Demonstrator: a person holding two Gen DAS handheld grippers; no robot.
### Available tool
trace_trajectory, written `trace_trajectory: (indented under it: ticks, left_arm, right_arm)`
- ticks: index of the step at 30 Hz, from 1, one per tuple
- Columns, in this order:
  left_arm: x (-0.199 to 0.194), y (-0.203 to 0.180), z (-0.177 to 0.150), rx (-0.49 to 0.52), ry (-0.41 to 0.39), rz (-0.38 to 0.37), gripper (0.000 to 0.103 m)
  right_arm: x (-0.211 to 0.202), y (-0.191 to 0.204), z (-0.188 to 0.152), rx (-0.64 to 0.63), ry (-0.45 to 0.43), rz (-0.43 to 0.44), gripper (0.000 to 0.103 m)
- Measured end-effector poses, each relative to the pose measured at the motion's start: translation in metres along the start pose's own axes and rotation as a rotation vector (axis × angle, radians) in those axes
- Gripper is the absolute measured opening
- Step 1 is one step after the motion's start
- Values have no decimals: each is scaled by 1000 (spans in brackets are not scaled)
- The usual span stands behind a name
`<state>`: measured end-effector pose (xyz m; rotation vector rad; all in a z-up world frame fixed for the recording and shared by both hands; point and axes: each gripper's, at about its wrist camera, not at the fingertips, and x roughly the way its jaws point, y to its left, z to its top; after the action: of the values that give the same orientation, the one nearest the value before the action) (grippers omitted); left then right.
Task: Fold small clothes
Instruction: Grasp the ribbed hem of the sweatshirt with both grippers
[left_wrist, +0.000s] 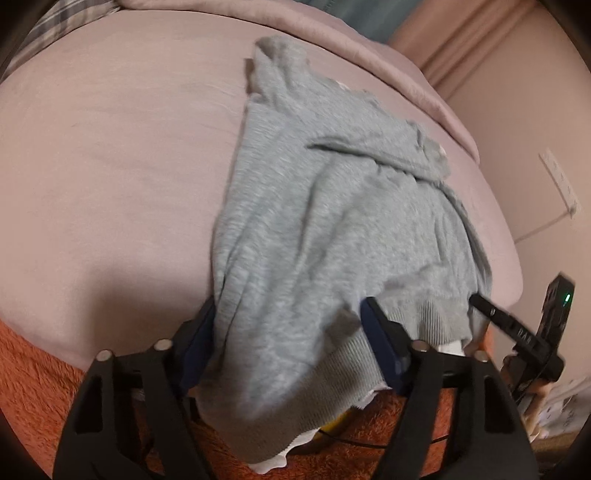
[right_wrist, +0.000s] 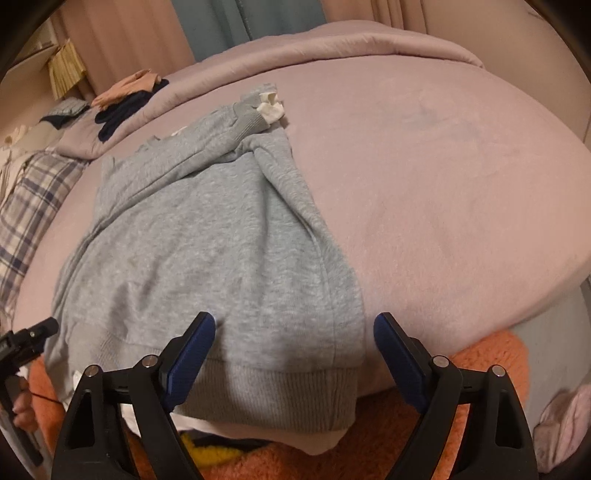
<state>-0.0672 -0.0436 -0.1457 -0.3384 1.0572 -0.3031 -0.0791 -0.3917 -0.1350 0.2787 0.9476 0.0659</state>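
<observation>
L gripper (left_wrist: 288, 332): jaws stand apart, straddling the near-left part of the grey sweatshirt (left_wrist: 332, 221) hem. Ribbed hem lies between the blue pads; cloth drapes against the L-hand pad, but the R-hand pad shows no squeeze on the fabric. Assessed as not yet clamped, w/ cloth inside the gap.

R gripper (right_wrist: 293, 332): jaws also apart, set either side of the sweatshirt's near-right hem corner (right_wrist: 332, 391). One finger sits over the fabric, the other is off its edge above the pink sheet. No pinch visible; nothing held.

Location of task item: sweatshirt lies spread on the pink bed sheet (left_wrist: 110, 166), body mostly flat, both sleeves already turned in over the body. One sleeve cuff (right_wrist: 251, 118) points to the far side w/ a white inner layer (right_wrist: 271, 107) showing. Hem hangs slightly over the bed's near edge, above the orange fuzzy rug (left_wrist: 37, 369).

Reason for arrangement (judgement): sleeves in, garment narrowed to a strip; both grippers placed at the two hem corners approx. level w/ each other, suggesting the next step is a hem-to-collar fold. Hem overhang gives the jaws room to get under the cloth.

Other items: plaid pillow (right_wrist: 33, 192) and small pile of dark and peach clothes (right_wrist: 125, 99) at far left in R view, well apart from the work.

Risk noted: thick ribbing plus white underlayer may be caught unevenly.
</observation>
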Motion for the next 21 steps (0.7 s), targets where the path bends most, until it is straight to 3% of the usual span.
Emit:
trace_trajectory:
  ticks: [4,6,7,9,12,15,21]
  left_arm:
    - [5,-6,0,-18,13,-34,60]
    - [7,-9,0,-8,9,-19,56]
    - [7,-12,-1,4,5,2,49]
    - [8,-14,-2,16,-4,46,23]
    - [6,-8,-1,-8,2,36,16]
    - [-2,-4,-1,-53,-5,-1,13]
    - [-29,-22,5,-15,-67,-52,12]
  right_arm:
    - [3,12,-4,-23,5,14,70]
    - [5,21,-5,-46,11,45,59]
    - [7,25,-6,-58,11,56,58]
    - [11,33,-7,-105,-2,15,50]
    - [10,27,-3,-59,-21,23,30]
    - [8,19,-2,-25,-21,60,28]
    - [-8,24,1,-32,-56,124,26]
